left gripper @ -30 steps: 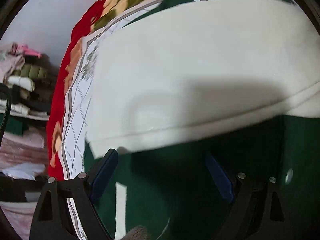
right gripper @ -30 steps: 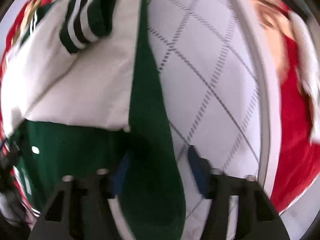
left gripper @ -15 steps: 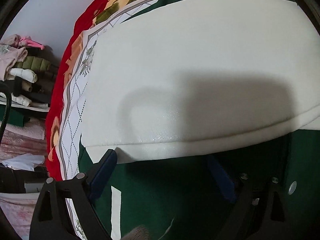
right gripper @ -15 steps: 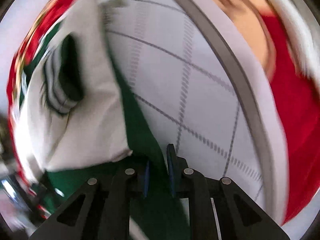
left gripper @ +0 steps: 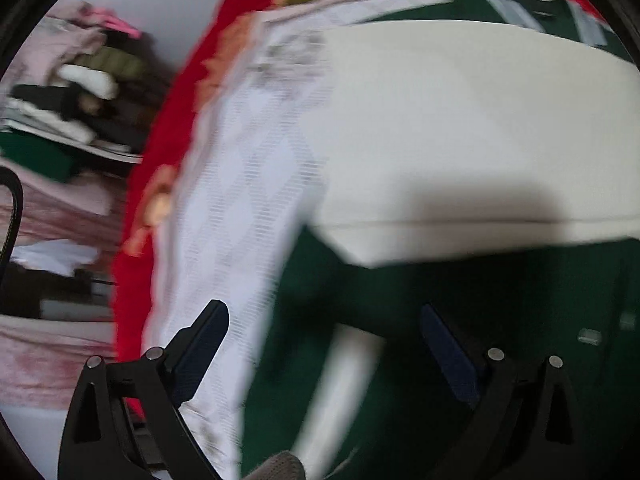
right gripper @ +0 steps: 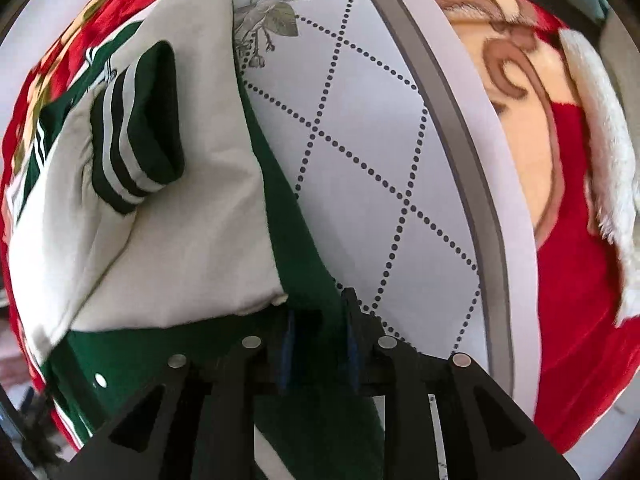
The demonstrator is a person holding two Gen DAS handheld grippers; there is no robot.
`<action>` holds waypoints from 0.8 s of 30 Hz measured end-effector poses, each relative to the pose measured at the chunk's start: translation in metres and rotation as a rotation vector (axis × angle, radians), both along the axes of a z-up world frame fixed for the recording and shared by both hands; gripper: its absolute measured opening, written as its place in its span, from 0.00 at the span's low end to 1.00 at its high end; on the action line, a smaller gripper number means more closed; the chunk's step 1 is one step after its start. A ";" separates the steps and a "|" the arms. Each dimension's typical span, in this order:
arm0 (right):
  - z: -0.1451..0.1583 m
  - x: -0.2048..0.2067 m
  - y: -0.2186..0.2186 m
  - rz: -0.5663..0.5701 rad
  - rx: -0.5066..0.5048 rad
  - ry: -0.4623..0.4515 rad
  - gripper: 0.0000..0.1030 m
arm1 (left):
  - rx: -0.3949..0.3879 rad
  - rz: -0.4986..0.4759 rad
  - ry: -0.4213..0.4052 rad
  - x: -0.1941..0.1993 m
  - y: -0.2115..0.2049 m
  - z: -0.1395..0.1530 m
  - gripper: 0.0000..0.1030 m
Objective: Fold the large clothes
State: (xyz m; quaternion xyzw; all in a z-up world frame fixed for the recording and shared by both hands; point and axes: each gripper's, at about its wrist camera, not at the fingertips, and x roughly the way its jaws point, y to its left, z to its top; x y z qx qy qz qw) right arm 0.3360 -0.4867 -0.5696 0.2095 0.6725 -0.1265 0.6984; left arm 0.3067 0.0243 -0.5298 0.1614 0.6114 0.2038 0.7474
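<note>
A green jacket with cream sleeves lies on the bed. In the left wrist view a cream sleeve (left gripper: 460, 140) is folded across the green body (left gripper: 500, 300). My left gripper (left gripper: 322, 310) hangs above the jacket's left edge, jaws wide and still opening, gripping nothing. In the right wrist view the cream sleeve (right gripper: 180, 240) with its striped cuff (right gripper: 136, 132) lies left of the green side edge (right gripper: 296, 240). My right gripper (right gripper: 319, 320) holds that green edge between its blue pads. Its jaws are opening a little, with the cloth still filling the gap.
The jacket rests on a white quilted sheet (right gripper: 380, 140) over a red flowered blanket (right gripper: 572, 260). Left of the bed, shelves (left gripper: 80, 92) hold piles of folded clothes. A black cable (left gripper: 16, 208) hangs at the far left.
My left gripper has slid left to the jacket's edge, so more sheet shows. My right gripper has closed from open onto the green edge, then widened slightly.
</note>
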 end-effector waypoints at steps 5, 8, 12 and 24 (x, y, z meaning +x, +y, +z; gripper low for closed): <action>0.001 -0.002 -0.002 0.011 0.011 -0.012 0.23 | 0.118 0.017 0.042 0.036 0.036 -0.047 1.00; 0.007 0.014 0.019 0.049 0.019 -0.036 0.23 | 0.110 0.055 -0.003 0.048 0.049 -0.045 1.00; 0.013 0.042 0.030 0.056 0.069 -0.081 0.19 | 0.051 0.178 -0.023 0.058 0.074 -0.042 1.00; 0.042 0.056 0.092 -0.078 0.035 0.053 0.32 | -0.056 0.154 0.001 0.032 0.069 -0.012 1.00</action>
